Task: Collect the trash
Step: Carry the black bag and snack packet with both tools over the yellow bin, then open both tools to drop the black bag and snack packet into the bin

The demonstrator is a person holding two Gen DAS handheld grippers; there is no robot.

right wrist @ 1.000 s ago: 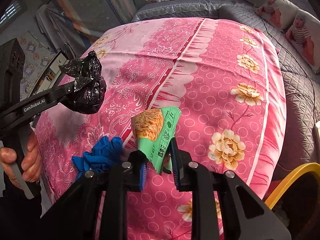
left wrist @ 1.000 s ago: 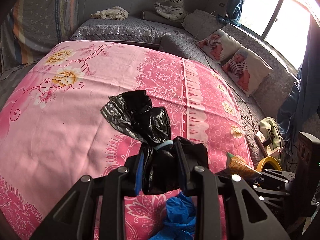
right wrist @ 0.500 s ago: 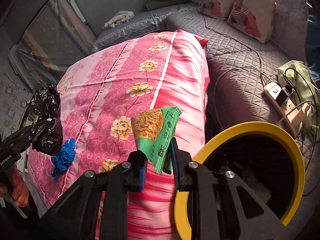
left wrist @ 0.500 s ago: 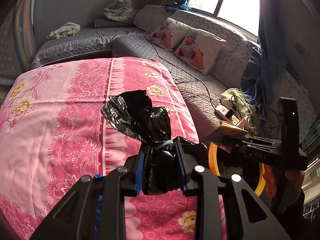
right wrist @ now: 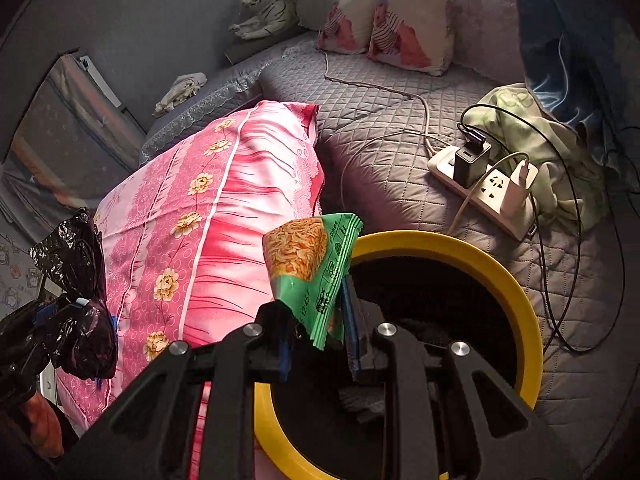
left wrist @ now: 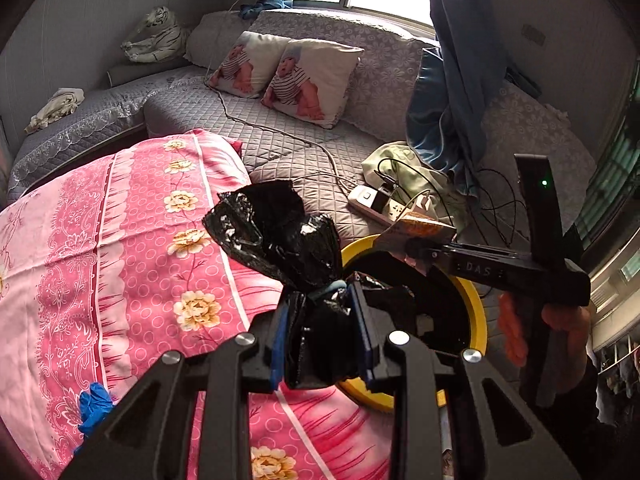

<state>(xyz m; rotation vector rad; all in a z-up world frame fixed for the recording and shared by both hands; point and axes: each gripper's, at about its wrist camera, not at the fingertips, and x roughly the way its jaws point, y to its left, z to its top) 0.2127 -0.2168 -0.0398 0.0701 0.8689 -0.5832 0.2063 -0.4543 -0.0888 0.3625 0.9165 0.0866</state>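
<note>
My left gripper [left wrist: 320,340] is shut on a tied black plastic bag [left wrist: 280,232] and holds it in the air beside the yellow-rimmed bin [left wrist: 478,312]. My right gripper [right wrist: 316,332] is shut on a green snack wrapper [right wrist: 316,264] with an orange noodle picture, held over the left rim of the bin [right wrist: 516,304]. The wrapper also shows in the left wrist view [left wrist: 420,228], above the bin's far rim. The black bag shows at the left edge of the right wrist view [right wrist: 80,320]. A crumpled blue glove [left wrist: 94,404] lies on the pink bedspread.
The pink flowered bedspread [left wrist: 100,260] lies left of the bin. A white power strip [right wrist: 492,188] with plugs and cables lies on the grey quilted sofa [right wrist: 380,152] just behind the bin. Baby-print pillows [left wrist: 296,76] and a blue curtain [left wrist: 452,100] stand farther back.
Both grippers have swung right, away from the bedspread to the yellow bin. The wrapper now hangs over the bin's rim and the black bag is next to the bin. Both grips are unchanged.
</note>
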